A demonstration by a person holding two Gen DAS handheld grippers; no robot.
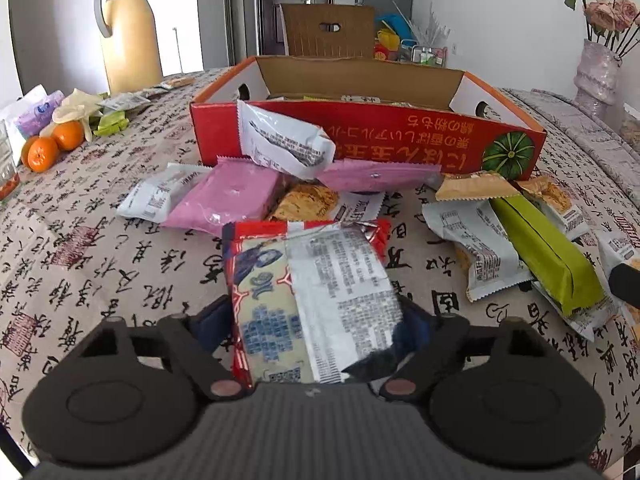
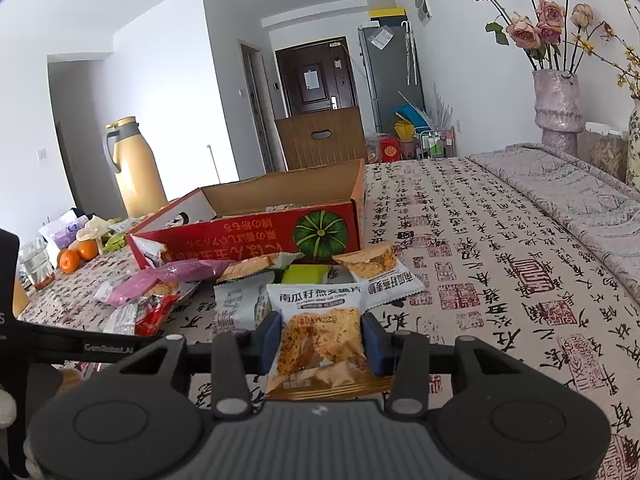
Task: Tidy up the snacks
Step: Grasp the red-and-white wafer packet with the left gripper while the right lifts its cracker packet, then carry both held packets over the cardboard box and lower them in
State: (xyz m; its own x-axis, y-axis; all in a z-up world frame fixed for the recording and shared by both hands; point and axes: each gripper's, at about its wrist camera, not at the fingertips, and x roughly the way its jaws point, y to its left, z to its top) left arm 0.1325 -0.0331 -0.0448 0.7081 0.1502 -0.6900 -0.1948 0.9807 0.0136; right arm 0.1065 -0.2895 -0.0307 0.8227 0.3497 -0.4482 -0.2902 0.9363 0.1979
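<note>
My left gripper (image 1: pixel 316 324) is shut on a red-edged snack packet (image 1: pixel 312 300), held just above the table in front of the snack pile. My right gripper (image 2: pixel 320 340) is shut on a white and orange oat crisp packet (image 2: pixel 320 332), held above the table. A red cardboard box (image 1: pixel 368 140) with a pumpkin picture stands open behind the pile; it also shows in the right wrist view (image 2: pixel 256 236). Loose packets lie in front of it: pink ones (image 1: pixel 228 200), white ones (image 1: pixel 284 140) and a green one (image 1: pixel 544 256).
A yellow thermos jug (image 1: pixel 128 32) stands at the back left, with oranges (image 1: pixel 52 144) and small packets near it. A vase of roses (image 2: pixel 558 108) stands at the back right. The table has a calligraphy-print cloth (image 2: pixel 500 260). A brown chair back (image 1: pixel 328 30) is behind the box.
</note>
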